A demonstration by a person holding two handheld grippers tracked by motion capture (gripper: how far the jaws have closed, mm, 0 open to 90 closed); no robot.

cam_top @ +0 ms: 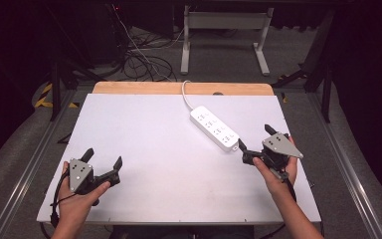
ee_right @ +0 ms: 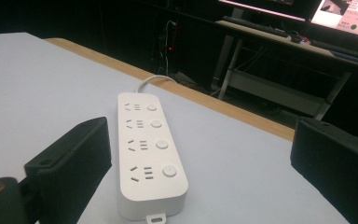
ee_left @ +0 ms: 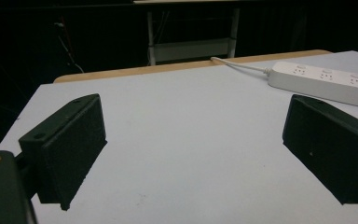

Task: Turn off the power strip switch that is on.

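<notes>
A white power strip [cam_top: 214, 128] with several sockets and round buttons lies flat on the white table [cam_top: 159, 149], right of centre, its cable running off the far edge. My right gripper [cam_top: 254, 138] is open just behind the strip's near end; in the right gripper view the power strip [ee_right: 147, 151] lies ahead between the spread jaws, nearer the left one. Held by a hand at the near left, my left gripper [cam_top: 103, 157] is open over bare table. From the left gripper view the power strip [ee_left: 326, 81] sits far off at the right.
The white board rests on a wooden table top [cam_top: 179, 88] whose edge shows at the back. Beyond it stand a white table frame [cam_top: 224, 30] and loose cables [cam_top: 139, 59] on the grey floor. Metal rails [cam_top: 348, 169] run along both sides.
</notes>
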